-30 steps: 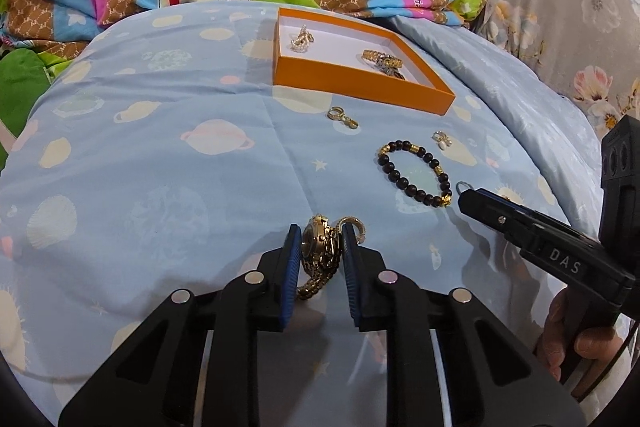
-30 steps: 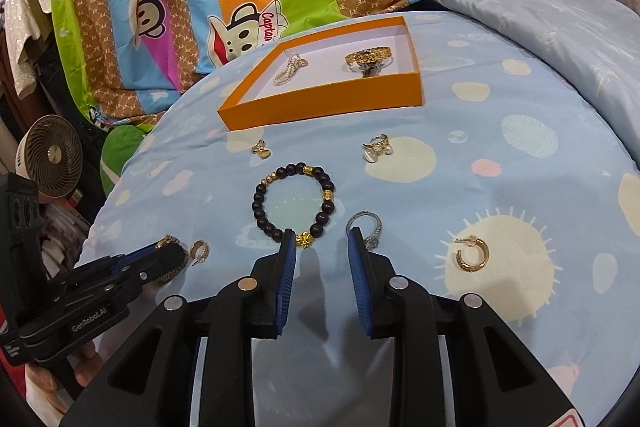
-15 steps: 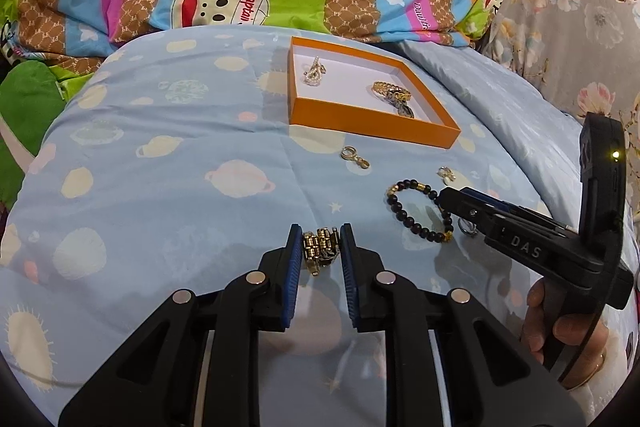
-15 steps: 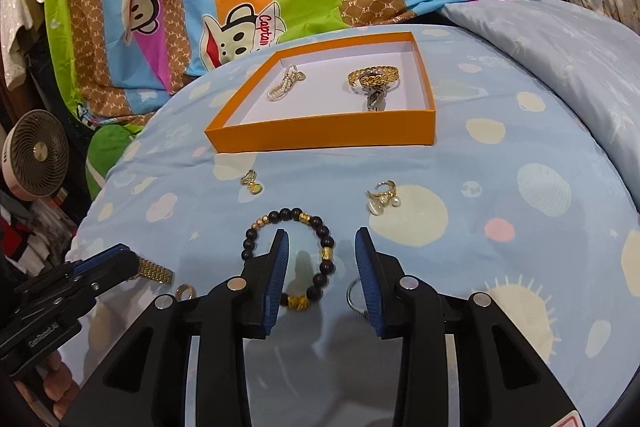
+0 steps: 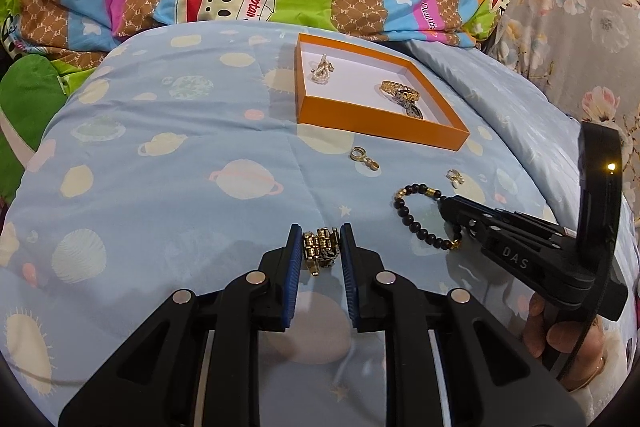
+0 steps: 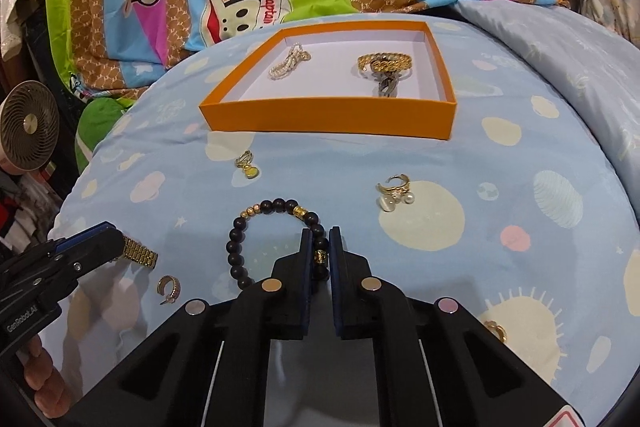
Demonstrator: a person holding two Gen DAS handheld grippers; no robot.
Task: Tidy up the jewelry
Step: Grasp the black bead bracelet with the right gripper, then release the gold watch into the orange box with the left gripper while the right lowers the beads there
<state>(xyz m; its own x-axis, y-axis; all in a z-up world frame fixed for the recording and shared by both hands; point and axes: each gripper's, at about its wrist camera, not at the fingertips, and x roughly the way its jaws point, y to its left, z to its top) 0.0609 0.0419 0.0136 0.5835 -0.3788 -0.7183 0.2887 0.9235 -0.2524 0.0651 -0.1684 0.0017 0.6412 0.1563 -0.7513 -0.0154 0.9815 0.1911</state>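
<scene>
Orange box holds pearl strand, gold bracelet; left hand-held gripper clamps watch, right hand-held gripper pinches bead bracelet.

Right hand-held gripper having advanced from short of the beaded bracelet, now closing on its beads, left hand-held gripper having lifted the gold watch off the bed, carrying it forward.

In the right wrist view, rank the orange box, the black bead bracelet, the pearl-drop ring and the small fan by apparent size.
1. orange box
2. black bead bracelet; the nearby camera enlarges it.
3. small fan, edge-distorted and cropped, so its place is unsure.
4. pearl-drop ring
</scene>
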